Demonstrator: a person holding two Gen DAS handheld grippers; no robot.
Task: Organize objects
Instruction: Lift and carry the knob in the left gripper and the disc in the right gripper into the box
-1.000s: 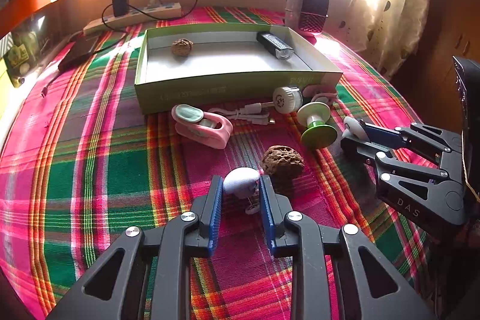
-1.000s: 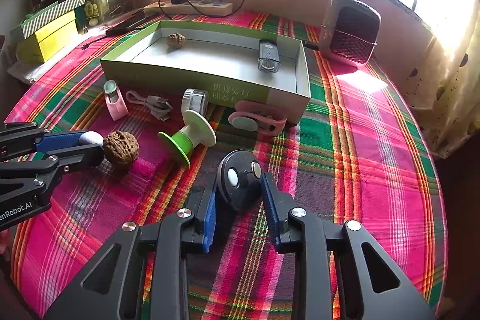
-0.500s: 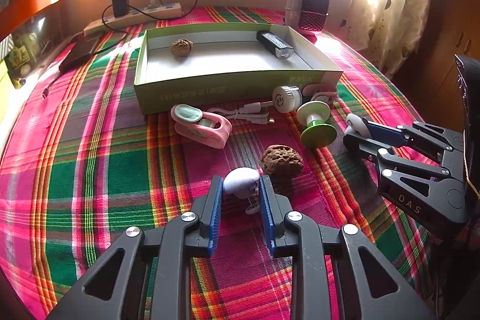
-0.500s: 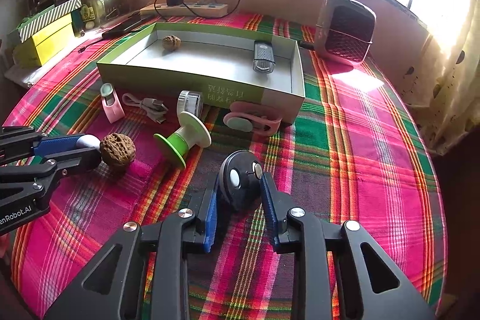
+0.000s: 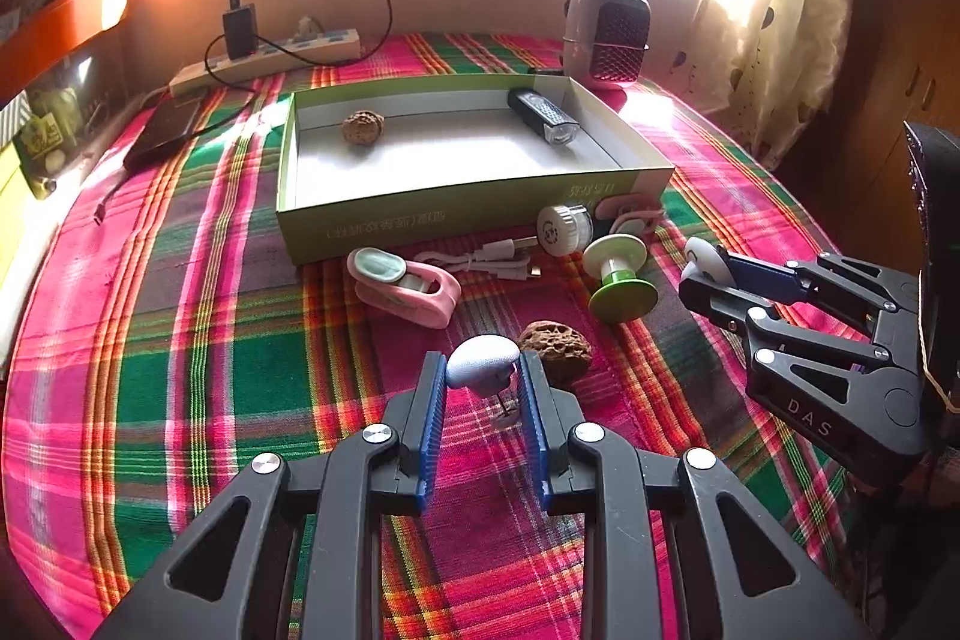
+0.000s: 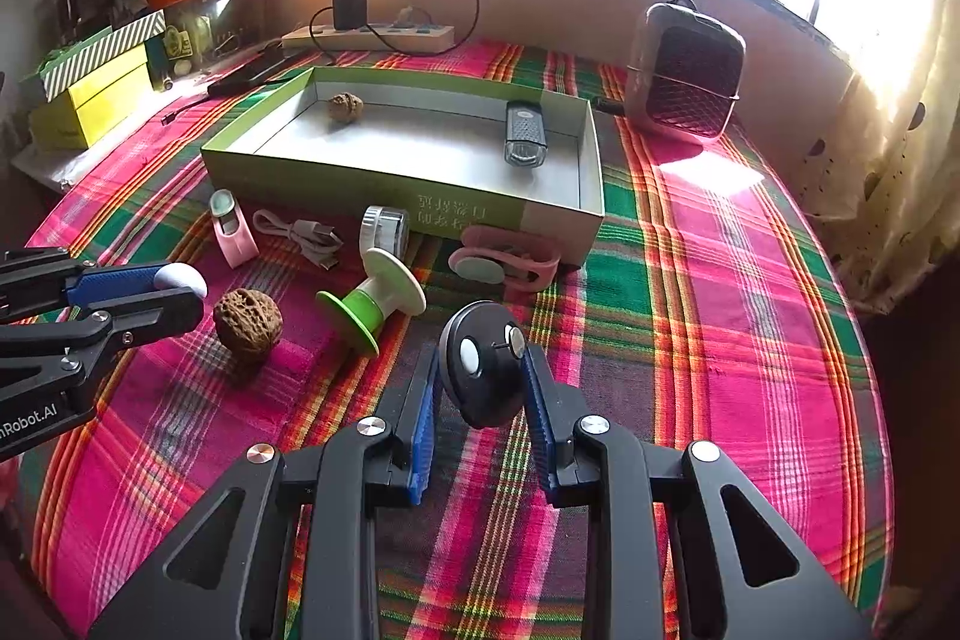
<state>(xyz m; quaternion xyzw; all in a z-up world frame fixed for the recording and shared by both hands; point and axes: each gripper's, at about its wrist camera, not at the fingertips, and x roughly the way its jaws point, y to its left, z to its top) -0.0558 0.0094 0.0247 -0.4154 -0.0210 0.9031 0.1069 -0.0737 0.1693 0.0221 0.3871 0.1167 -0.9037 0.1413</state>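
Little has moved since a second ago: your left fingers (image 5: 483, 379) still pinch the pale knob (image 5: 482, 361), your right fingers (image 6: 483, 382) the black disc (image 6: 485, 364), both part-closed; the green box (image 6: 384, 172) lies at twelve o'clock, nearer your right hand.

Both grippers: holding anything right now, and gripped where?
Left gripper clamps a small white rounded piece across its sides at the fingertips. Right gripper clamps a black round disc by its opposite edges.

Plaid-covered table (image 5: 180, 370), green box (image 5: 456, 214), walnut (image 5: 555, 343), power strip (image 5: 270, 61)
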